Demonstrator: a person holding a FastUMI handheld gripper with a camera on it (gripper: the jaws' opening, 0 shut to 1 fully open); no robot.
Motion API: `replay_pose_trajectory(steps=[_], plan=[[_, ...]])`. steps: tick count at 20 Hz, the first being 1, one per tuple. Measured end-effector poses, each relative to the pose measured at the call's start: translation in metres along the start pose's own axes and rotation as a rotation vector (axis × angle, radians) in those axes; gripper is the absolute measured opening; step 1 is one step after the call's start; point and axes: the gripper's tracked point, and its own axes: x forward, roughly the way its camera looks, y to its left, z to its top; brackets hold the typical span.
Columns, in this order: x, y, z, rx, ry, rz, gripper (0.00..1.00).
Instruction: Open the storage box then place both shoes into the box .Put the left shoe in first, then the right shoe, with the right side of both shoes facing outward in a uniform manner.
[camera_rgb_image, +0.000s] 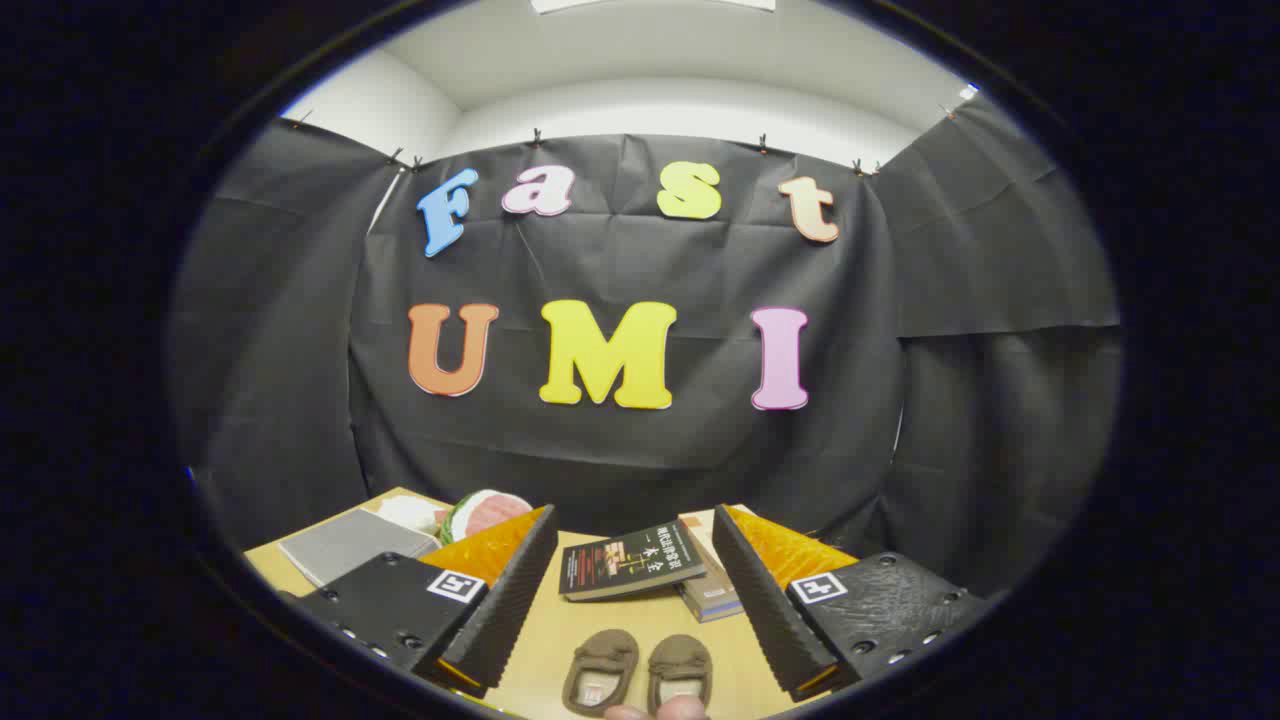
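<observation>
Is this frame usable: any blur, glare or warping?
Gripper view: sharp, evenly lit, no glare; fisheye bends the cloth wall and table edge. The open gripper frames the shoes, which are partly cut off; books stay crisp.

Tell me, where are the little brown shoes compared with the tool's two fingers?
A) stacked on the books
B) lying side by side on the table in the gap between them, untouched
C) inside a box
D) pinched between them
B: the shoes lie side by side on the table, between the open tool's fingers, touching neither.
</observation>
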Motion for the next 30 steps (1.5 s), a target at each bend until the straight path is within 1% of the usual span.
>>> replay_pose_trajectory(steps=[15,20,23,27,30], plan=[[0.004,0.017,0.0,0.028,0.025,0.048,0.95],[0.01,0.03,-0.004,0.035,0.047,0.089,0.95],[0.018,0.043,-0.009,0.053,0.066,0.134,0.95],[0.033,0.075,-0.027,0.101,0.121,0.268,0.95],[0.046,0.106,-0.046,0.174,0.189,0.384,0.96]])
